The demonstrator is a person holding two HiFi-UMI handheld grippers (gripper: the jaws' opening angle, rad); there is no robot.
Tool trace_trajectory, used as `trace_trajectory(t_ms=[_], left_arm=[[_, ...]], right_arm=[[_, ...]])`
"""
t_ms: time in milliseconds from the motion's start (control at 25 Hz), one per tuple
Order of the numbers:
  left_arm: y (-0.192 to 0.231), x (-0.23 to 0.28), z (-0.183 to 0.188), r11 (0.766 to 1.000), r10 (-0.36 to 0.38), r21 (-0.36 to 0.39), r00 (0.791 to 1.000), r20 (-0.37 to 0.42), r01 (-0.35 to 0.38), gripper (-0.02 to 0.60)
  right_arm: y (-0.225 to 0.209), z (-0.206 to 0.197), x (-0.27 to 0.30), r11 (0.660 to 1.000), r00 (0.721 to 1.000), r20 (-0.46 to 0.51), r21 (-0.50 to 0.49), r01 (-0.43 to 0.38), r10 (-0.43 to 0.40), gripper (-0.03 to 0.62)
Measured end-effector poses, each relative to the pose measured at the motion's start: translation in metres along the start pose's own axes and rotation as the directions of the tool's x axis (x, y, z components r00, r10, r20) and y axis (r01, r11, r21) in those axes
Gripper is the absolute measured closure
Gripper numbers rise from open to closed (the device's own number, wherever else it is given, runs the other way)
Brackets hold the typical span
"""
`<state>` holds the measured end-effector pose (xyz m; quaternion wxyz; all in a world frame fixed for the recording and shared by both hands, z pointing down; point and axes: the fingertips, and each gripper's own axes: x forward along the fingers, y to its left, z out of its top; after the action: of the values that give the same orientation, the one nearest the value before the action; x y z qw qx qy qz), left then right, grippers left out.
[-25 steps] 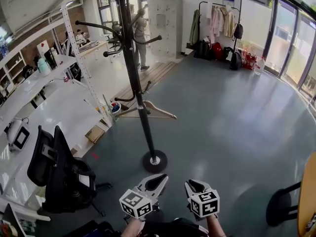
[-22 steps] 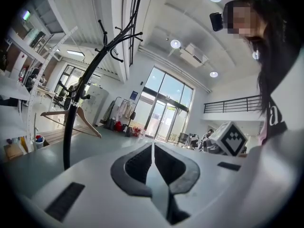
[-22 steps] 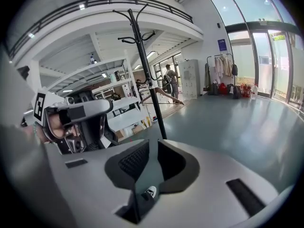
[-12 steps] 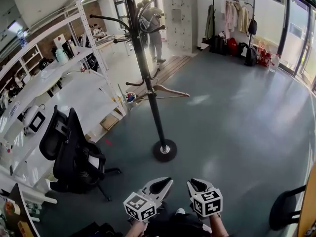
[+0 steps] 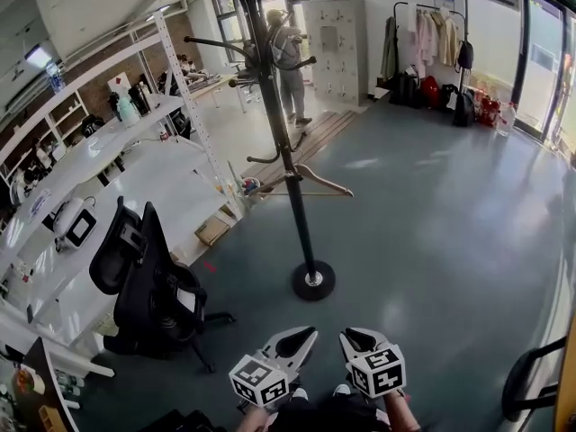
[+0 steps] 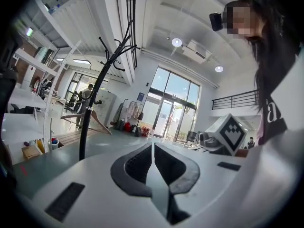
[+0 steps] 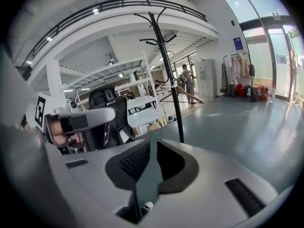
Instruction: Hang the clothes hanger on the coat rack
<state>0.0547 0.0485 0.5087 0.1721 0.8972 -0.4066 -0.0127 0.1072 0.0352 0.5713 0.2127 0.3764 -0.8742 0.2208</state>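
L gripper (image 5: 311, 331) and R gripper (image 5: 346, 335) were held low, close in front of the person and side by side, both pointing fwd at the coat rack (image 5: 293, 169). In the left gripper view the fingers (image 6: 137, 163) were pressed together to a thin slit, nothing between them. Same story in the right gripper view: fingers (image 7: 135, 163) closed tip to tip, nothing held.

The coat rack stood well ahead on the grey floor (image 5: 432, 232), a black pole on a round base w/ curved arms up top. The wooden clothes hanger (image 5: 331, 184) sat at the pole's lower arms, roughly level and off the floor. Exactly which arm carried it couldn't be made out. Both grippers were well apart from it.

Left of the rack were a black office chair (image 5: 148, 286) and a long white table (image 5: 135, 196). Another person (image 5: 288, 57) stood far back by the lockers.
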Motion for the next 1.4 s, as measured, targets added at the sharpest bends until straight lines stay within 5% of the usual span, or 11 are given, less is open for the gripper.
trace_trajectory(t_ms=[520,1400], left_arm=[[0.059,-0.070,0.014,0.998,0.065,-0.004,0.998,0.017,-0.065,0.578],[0.055,-0.051,0.011,0.999,-0.044,-0.020,0.999,0.006,0.044,0.578]], right_arm=[[0.044,0.028,0.024,0.998,0.997,0.038,0.025,0.062,-0.063,0.572],[0.058,0.024,0.025,0.996,0.996,0.018,-0.005,0.091,-0.091,0.583]])
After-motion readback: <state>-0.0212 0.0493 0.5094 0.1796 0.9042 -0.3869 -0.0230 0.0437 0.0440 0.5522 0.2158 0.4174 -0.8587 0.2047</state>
